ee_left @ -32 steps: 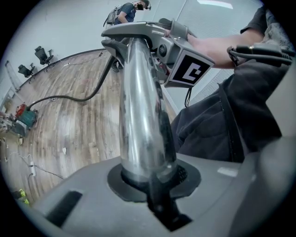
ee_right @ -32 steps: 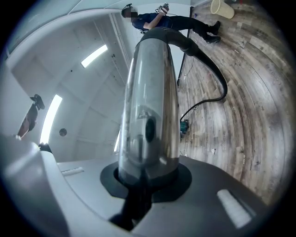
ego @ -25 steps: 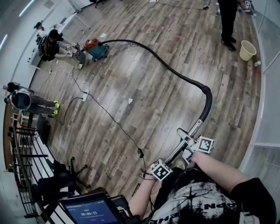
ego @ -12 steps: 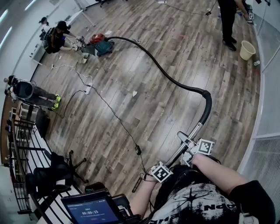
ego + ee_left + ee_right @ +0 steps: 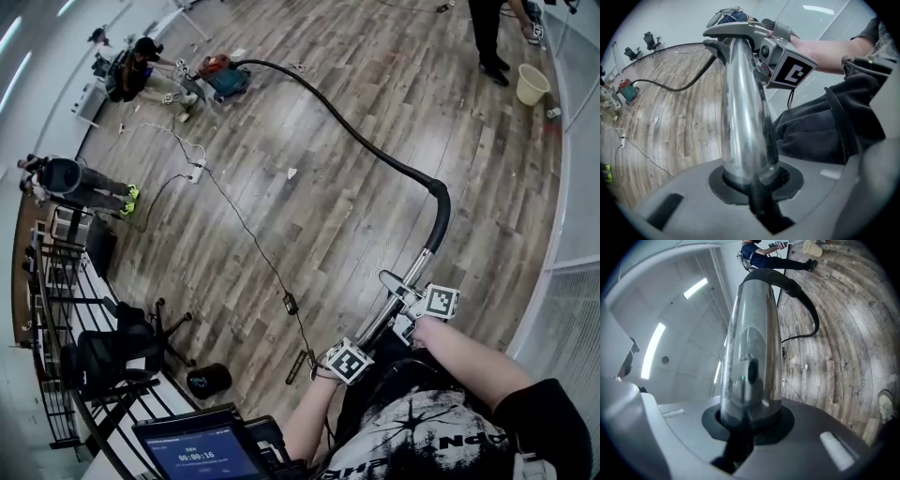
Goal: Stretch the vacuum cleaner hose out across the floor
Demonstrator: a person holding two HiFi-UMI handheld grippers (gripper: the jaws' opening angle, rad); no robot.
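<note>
Hose (image 5: 375,150): spans floor (image 5: 487,187) from canister (image 5: 223,77), upper left, still curved; stretch judged partly done. Left gripper (image 5: 364,343), right gripper (image 5: 405,296): both clamped on wand (image 5: 398,302).

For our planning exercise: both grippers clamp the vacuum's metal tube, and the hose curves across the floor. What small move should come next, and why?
Probably draw the metal tube a short way back, away from the vacuum cleaner. The left gripper and right gripper are both shut on it, and the hose lies in a curve, so there is slack.
</note>
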